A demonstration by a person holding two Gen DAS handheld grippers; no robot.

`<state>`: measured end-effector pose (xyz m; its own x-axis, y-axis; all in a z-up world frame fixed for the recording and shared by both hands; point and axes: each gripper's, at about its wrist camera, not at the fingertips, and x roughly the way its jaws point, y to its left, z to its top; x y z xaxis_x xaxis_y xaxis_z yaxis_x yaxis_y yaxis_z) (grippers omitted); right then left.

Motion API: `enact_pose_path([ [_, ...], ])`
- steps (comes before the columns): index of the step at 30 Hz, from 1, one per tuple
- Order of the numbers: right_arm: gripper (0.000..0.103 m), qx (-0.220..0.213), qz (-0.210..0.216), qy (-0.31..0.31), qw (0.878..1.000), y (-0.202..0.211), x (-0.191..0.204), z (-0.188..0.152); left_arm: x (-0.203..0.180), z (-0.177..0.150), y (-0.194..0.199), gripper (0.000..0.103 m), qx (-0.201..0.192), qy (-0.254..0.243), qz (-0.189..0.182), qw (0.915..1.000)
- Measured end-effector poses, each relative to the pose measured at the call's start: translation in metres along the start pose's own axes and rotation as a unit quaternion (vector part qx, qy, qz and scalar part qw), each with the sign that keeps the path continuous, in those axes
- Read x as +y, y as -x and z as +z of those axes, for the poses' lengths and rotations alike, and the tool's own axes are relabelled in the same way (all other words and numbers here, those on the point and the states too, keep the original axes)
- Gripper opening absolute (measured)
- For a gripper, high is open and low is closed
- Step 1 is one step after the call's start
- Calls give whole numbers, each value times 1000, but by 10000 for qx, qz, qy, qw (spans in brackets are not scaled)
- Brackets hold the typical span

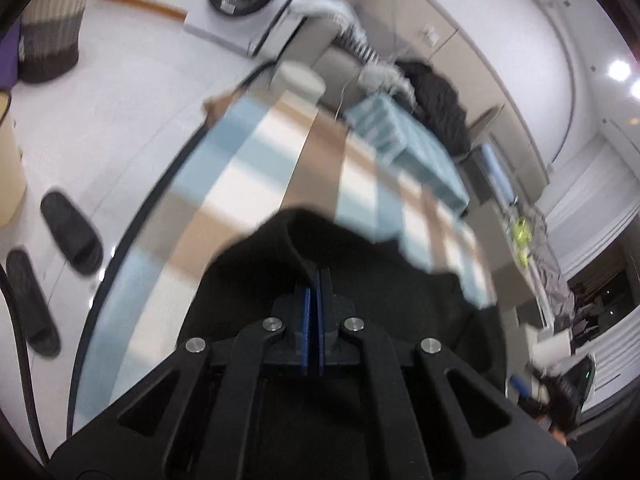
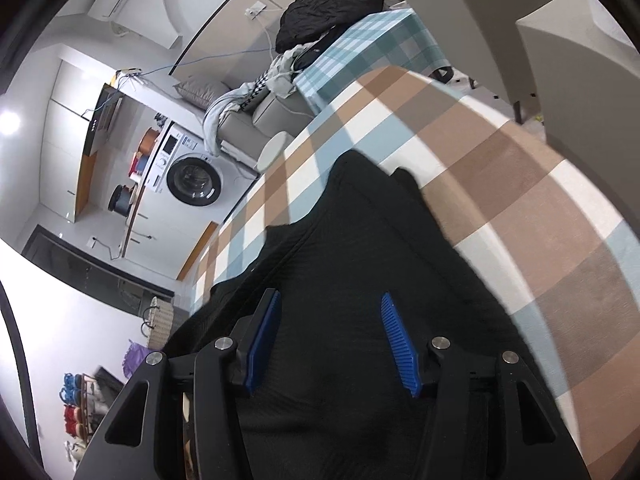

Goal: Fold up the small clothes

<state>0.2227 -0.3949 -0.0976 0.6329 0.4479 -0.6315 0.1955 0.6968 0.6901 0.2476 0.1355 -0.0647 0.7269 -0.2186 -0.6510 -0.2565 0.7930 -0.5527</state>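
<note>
Left gripper clamps the black ribbed garment; right gripper gapes above it.

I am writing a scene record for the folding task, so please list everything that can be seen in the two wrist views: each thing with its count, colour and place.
black garment: one, black, lying on the checked cloth, under both grippers
checked tablecloth: one, brown, white and pale blue, covering the work table
teal checked cloth: one, teal and white, on the surface behind
dark clothes pile: one, black, on the teal cloth
washing machine: one, white with dark door, by the wall
slippers: two, black, on the floor
woven basket: one, beige and dark, on the floor
left gripper: one, black with blue pads, shut, pinching a fold of the garment
right gripper: one, black with blue pads, open over the garment
</note>
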Motion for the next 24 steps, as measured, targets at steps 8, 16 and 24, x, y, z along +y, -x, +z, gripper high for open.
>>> enact_pose_path([
  [8, 53, -131, -546, 110, 9984, 5, -10, 13, -3, 24, 17, 61, -536, -32, 523, 9972],
  [16, 53, 133, -1179, 909, 9888, -21, 10, 34, 11, -10, 26, 62, -148, -380, 821, 9958],
  [24, 54, 241, -1997, 2016, 9586, -72, 34, 41, 6, -34, 25, 62, 112, -799, 882, 9928],
])
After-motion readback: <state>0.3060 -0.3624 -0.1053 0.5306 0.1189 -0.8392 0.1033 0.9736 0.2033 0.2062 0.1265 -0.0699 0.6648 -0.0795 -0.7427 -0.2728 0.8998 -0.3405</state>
